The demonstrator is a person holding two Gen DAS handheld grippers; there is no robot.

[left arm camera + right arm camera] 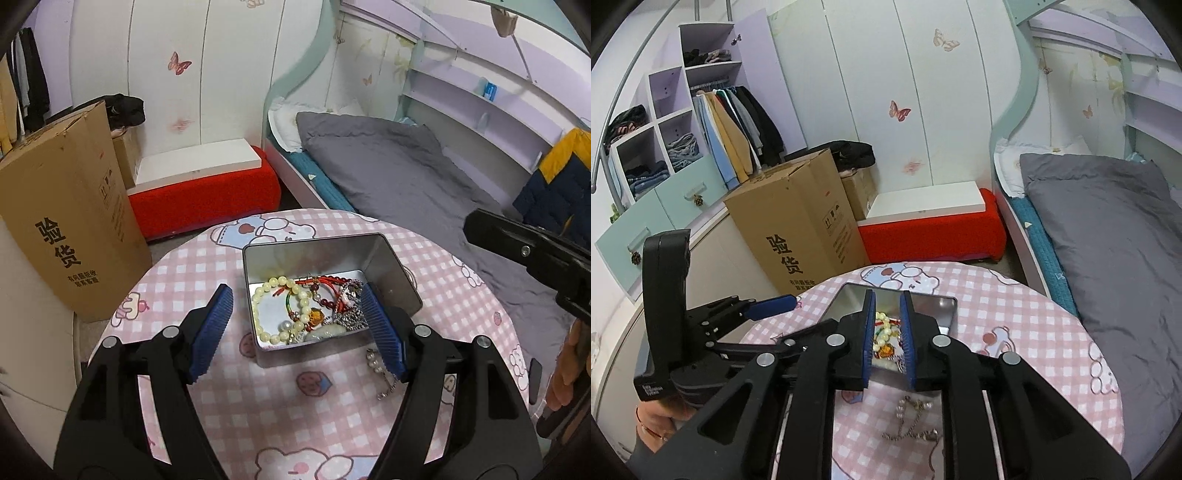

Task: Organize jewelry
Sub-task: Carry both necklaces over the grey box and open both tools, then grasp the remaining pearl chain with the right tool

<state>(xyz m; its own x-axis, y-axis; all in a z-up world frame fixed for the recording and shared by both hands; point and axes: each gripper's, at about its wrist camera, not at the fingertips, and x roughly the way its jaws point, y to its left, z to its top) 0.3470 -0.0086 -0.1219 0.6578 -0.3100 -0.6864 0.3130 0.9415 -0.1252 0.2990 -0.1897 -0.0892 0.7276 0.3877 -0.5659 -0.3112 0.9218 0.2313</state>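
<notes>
The left gripper (295, 328) has its fingers (214, 328) spread wide; the right gripper (888, 339), at its 3 o'clock, holds its fingers (908, 339) narrowly parted, gripping nothing.

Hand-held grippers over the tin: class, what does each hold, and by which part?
Nothing. The left hand-held gripper is open around the metal tin; the right hand-held gripper, narrowly parted, is empty above the jewelry.

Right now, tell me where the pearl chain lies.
The pearl chain lies on the pink checked tablecloth, just outside the metal tin's near wall, below the right claw.
</notes>
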